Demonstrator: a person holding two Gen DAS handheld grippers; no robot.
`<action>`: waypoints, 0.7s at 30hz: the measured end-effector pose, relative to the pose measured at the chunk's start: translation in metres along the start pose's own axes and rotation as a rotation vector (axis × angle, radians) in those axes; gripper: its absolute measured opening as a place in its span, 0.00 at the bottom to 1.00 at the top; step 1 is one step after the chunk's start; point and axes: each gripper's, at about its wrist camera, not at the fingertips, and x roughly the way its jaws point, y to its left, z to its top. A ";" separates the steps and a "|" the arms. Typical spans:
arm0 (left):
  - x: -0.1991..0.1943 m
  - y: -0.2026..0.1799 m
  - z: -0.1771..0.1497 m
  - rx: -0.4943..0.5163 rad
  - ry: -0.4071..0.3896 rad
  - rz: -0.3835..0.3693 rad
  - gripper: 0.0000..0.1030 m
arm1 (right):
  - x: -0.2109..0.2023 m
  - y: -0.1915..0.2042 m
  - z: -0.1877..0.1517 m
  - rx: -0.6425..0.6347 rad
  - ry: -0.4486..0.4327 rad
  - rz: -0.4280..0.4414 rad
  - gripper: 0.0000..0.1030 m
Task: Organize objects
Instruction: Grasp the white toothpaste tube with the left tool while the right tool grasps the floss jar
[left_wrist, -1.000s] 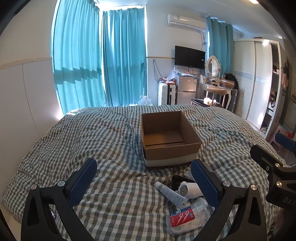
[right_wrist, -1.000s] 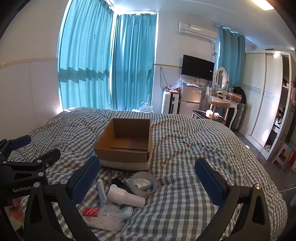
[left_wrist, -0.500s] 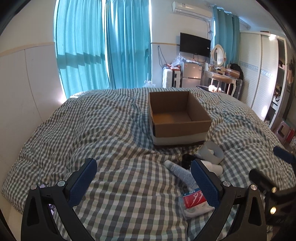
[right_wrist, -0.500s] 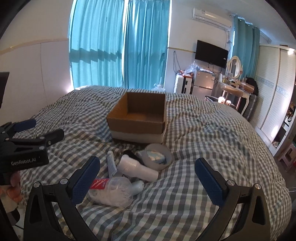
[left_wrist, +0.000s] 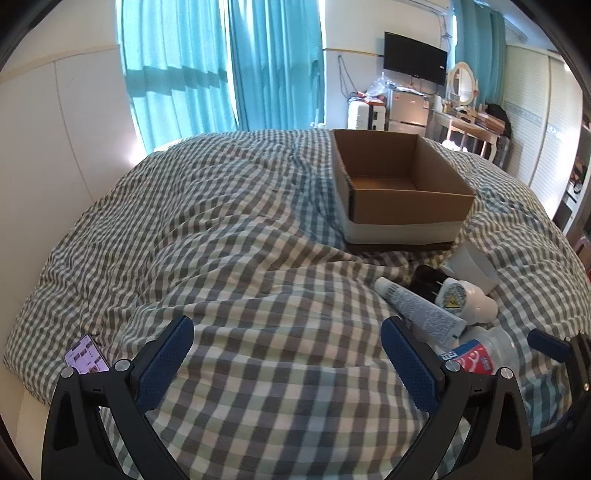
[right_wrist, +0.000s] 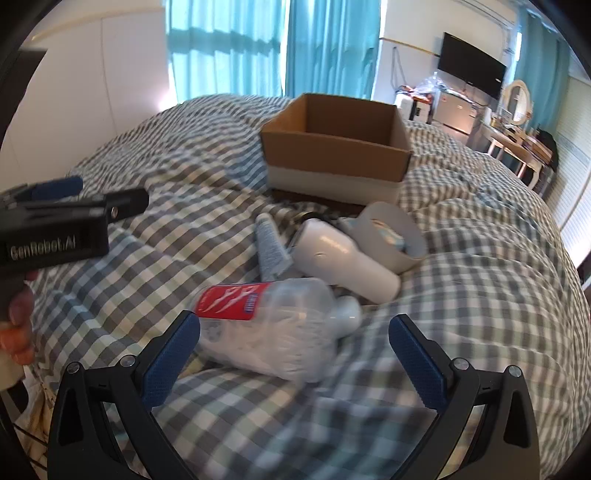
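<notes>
Claws both gape wide: right claw (right_wrist: 294, 345) just over the clear bottle (right_wrist: 273, 328), left claw (left_wrist: 287, 354) above bare checkered bed (left_wrist: 221, 229), near the cardboard box (left_wrist: 399, 184).

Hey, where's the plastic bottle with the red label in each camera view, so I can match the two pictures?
Left wrist view: the plastic bottle lies at lower right, just past the right-side finger, partly hidden by it.
Right wrist view: the plastic bottle lies low in the centre, on the checked bedspread ahead of the open fingers.
Shared landmark: the open cardboard box sits farther up the bed in both.
</notes>
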 end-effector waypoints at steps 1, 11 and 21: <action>0.001 0.002 0.000 -0.004 0.002 0.004 1.00 | 0.005 0.003 0.000 -0.006 0.006 0.004 1.00; 0.021 0.020 -0.005 -0.040 0.042 -0.015 1.00 | 0.049 0.038 0.000 -0.114 0.086 -0.066 1.00; 0.033 -0.003 0.006 -0.012 0.066 -0.053 1.00 | 0.006 -0.009 0.017 0.006 -0.064 -0.110 0.96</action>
